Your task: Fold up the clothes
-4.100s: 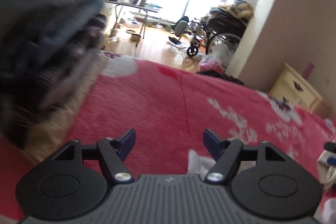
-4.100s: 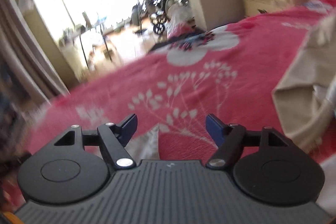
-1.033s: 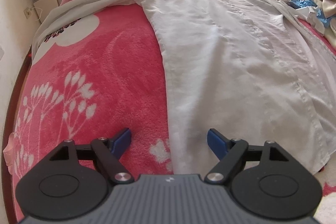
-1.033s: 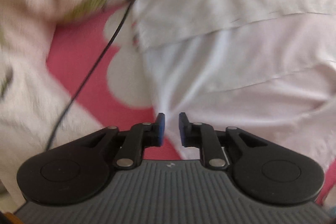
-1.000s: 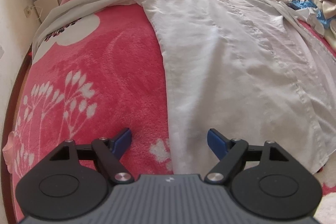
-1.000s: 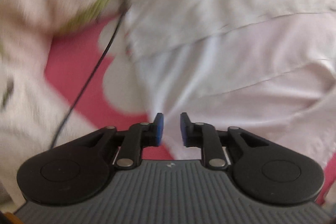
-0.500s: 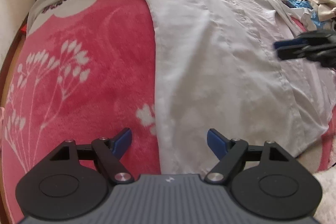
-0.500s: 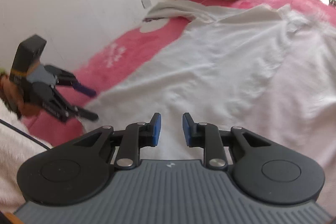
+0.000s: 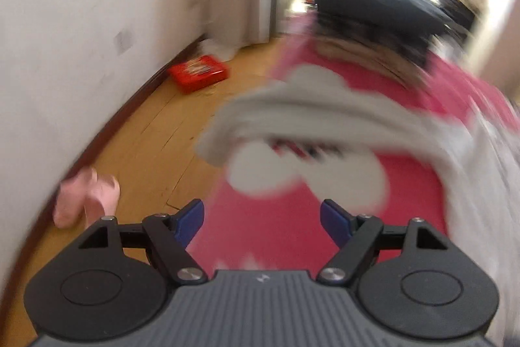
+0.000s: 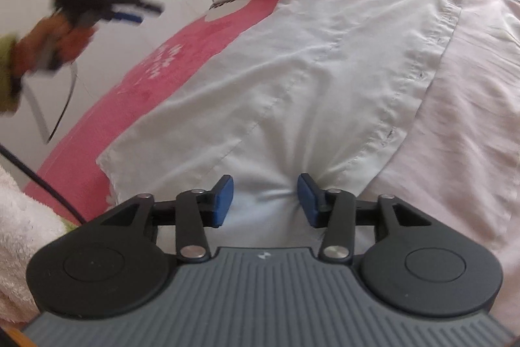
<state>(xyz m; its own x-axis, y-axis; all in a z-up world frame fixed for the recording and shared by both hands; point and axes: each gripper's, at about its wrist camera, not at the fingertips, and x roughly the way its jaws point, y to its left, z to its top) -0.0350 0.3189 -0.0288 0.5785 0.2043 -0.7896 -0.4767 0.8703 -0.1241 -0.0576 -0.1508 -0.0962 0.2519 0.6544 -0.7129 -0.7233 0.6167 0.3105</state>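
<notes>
White shirt (image 10: pixel 325 60) lies spread flat on my pink bed (image 10: pixel 182 54). My right gripper (image 10: pixel 265 200) has just been opening, its fingers (image 10: pixel 222 200) pressing bunched cloth between them without clamping. My left gripper (image 9: pixel 261 221) gapes wide, empty, above the bed's edge.

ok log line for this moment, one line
task: fold clothes | right gripper: jaws just opening, astride puckered white shirt | left gripper: open, empty, off shirt | blanket: pink

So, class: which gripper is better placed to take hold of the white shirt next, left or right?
Right. The right gripper, whose jaws have just been opening, straddles bunched cloth of the white shirt. The left gripper is open over bare red blanket.
</notes>
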